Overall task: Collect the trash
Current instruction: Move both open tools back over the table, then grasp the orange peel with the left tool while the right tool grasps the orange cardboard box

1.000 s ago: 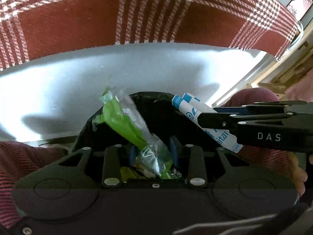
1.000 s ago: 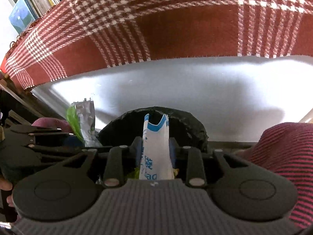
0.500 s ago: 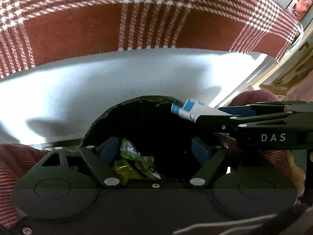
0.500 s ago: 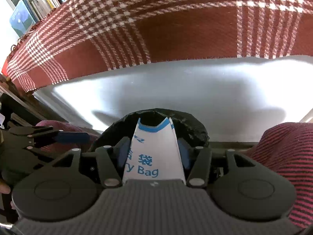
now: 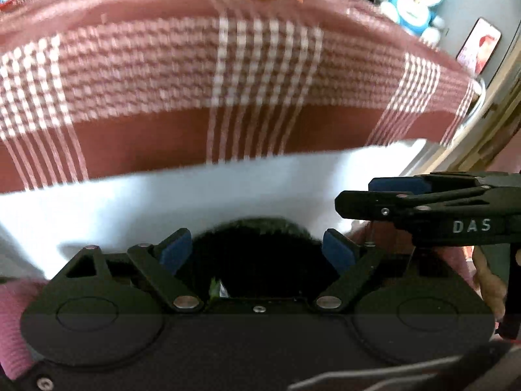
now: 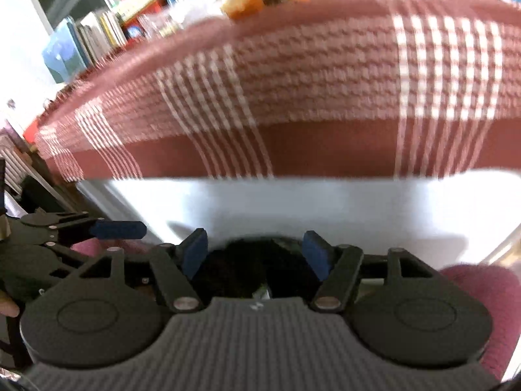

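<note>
Both the left gripper (image 5: 257, 249) and right gripper (image 6: 255, 254) are opening, empty, above the black-lined bin (image 5: 260, 254); a green wrapper scrap (image 5: 216, 290) is lying inside. Risk: spread fingers snagging the liner.

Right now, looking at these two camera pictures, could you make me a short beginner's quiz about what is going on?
1. True or false: the left gripper has a wrapper clamped between its fingers.
2. What lies right below both grippers? A) a sink B) a black-lined bin C) a drawer
3. Fill in: the cloth hanging over the table edge behind the bin is a red and white ____ tablecloth.

Key
1. False. Its jaws are opening and nothing is between them; a green scrap lies down in the bin.
2. B. The right gripper hangs over it too, jaws opening, with nothing between them.
3. Checked.
</note>
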`<state>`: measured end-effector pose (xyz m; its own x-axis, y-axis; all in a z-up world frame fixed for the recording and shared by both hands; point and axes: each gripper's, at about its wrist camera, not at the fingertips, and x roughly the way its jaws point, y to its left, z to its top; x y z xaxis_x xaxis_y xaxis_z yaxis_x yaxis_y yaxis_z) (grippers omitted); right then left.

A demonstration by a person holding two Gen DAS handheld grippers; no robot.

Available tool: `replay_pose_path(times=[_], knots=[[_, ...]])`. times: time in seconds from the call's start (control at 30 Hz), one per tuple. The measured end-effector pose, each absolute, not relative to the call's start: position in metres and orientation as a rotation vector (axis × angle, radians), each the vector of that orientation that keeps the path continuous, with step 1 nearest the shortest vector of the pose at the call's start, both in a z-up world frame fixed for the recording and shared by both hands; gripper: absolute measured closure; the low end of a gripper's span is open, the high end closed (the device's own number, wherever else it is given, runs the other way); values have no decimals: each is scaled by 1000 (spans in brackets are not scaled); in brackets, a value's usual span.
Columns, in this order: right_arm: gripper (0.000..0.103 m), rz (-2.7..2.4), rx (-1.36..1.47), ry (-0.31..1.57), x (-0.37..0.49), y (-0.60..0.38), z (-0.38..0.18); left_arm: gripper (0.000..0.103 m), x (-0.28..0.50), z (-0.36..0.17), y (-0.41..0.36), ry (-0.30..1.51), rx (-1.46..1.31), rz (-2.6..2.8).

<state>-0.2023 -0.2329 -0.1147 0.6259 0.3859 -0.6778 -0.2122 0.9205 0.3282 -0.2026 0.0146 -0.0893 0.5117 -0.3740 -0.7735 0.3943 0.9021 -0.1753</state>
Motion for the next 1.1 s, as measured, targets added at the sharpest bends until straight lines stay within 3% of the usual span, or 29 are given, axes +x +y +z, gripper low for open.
replay_pose_path(times=[0.53, 1.1], knots=[[19, 350, 168, 575, -196, -244, -39, 12, -182, -14, 30, 678, -27, -435], [19, 248, 113, 424, -138, -259, -1, 11, -114, 17, 12, 545, -68, -399]])
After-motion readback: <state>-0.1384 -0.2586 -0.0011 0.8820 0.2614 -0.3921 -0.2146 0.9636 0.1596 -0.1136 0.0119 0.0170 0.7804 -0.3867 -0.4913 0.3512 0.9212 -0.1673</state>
